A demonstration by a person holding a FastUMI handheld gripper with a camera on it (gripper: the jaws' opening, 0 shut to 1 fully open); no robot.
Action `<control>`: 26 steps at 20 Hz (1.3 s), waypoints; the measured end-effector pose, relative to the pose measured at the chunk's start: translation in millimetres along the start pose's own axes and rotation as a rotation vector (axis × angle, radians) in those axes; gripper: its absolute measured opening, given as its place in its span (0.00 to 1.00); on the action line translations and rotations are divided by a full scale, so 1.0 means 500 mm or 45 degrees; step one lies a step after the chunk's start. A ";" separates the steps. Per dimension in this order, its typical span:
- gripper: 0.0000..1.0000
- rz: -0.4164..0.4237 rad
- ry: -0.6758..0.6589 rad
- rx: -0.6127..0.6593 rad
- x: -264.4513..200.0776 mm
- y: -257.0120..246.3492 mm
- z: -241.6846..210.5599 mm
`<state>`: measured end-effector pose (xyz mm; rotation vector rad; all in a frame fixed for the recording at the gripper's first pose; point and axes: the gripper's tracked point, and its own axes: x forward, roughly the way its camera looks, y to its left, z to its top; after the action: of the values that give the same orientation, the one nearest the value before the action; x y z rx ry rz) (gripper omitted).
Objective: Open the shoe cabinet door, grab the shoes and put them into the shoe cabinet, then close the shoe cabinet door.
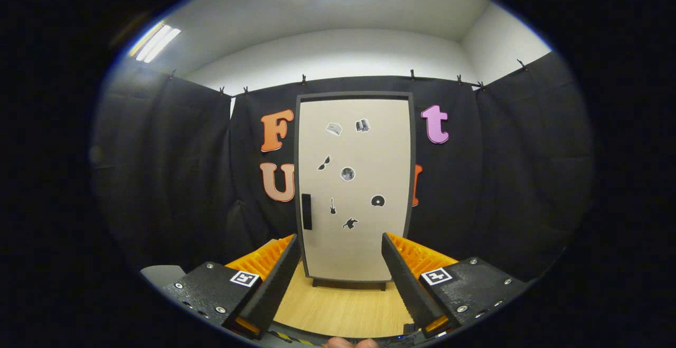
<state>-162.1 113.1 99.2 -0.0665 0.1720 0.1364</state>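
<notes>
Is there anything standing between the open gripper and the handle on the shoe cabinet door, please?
Nothing visible does. The gripper is open over bare wooden tabletop, and the shut cabinet door stands beyond its fingers, its dark handle on the door's left edge.

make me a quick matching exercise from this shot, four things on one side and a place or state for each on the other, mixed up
Things
1. tall beige shoe cabinet door
2. dark vertical handle
3. gripper
4. light wooden tabletop

Places or states
A. open, fingers apart, holding nothing
B. shut, flush in its dark frame
C. under the cabinet, running back between the fingers
D. low on the door's left edge, just above the left finger's tip

Pairs: 1-B, 2-D, 3-A, 4-C
</notes>
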 end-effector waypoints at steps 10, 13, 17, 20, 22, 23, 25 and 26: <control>0.95 0.008 -0.054 0.060 -0.099 -0.067 0.010; 0.95 -0.005 -0.034 0.033 -0.088 -0.060 -0.006; 0.95 -0.007 -0.029 0.019 -0.075 -0.039 -0.010; 0.95 -0.029 -0.039 0.010 -0.067 -0.039 -0.006; 0.95 -0.044 -0.038 0.015 -0.064 -0.048 -0.004; 0.95 -0.049 -0.047 0.025 -0.064 -0.048 0.002; 0.95 -0.058 -0.050 0.033 -0.058 -0.053 0.005; 0.95 -0.061 -0.050 0.032 -0.052 -0.054 0.008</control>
<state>-183.2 83.2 109.1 -0.0425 0.1325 0.0880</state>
